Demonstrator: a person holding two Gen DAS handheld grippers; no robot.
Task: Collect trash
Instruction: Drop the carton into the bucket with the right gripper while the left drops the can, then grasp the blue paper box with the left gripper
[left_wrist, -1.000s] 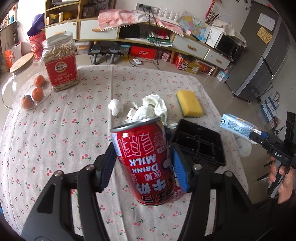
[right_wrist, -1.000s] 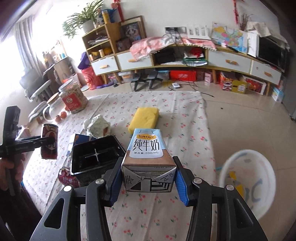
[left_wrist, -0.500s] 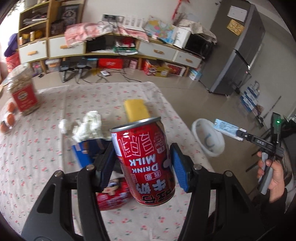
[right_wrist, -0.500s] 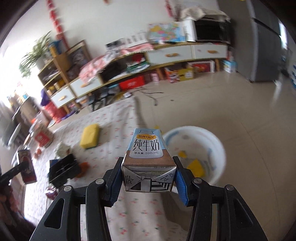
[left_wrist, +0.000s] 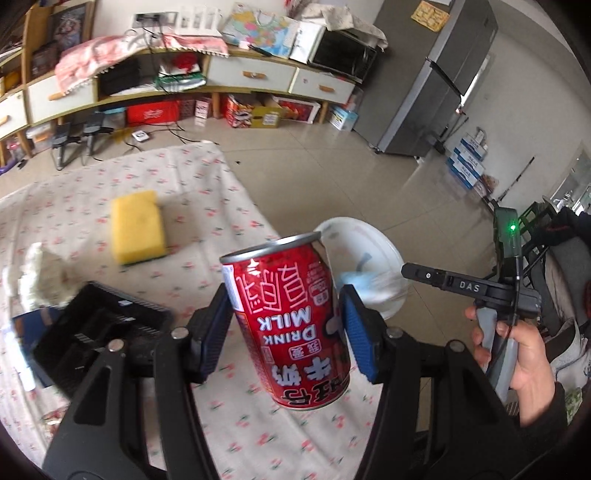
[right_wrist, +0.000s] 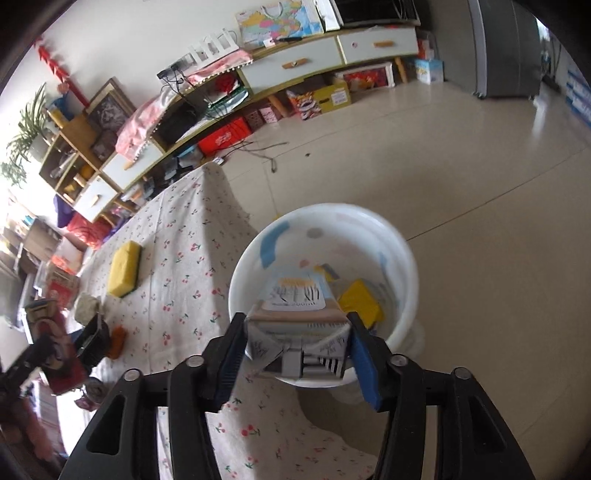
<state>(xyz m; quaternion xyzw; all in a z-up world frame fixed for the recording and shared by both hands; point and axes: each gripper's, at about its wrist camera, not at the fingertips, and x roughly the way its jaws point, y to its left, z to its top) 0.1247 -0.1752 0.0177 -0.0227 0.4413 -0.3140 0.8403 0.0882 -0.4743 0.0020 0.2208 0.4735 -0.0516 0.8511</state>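
My left gripper is shut on a red milk drink can and holds it above the table's right edge. My right gripper has its jaws spread a little wider than the blurred milk carton between them, right over the white bin. The bin stands on the floor beside the table and holds yellow scraps. In the left wrist view the bin shows behind the can, with the blurred carton over it.
On the cherry-print tablecloth lie a yellow sponge, crumpled tissue and a black plastic tray. A low cabinet and a grey fridge stand across the tiled floor.
Both grippers have swung right, away from the table's middle toward the bin. The right gripper's jaws have opened and the carton now looks blurred and lower over the bin.
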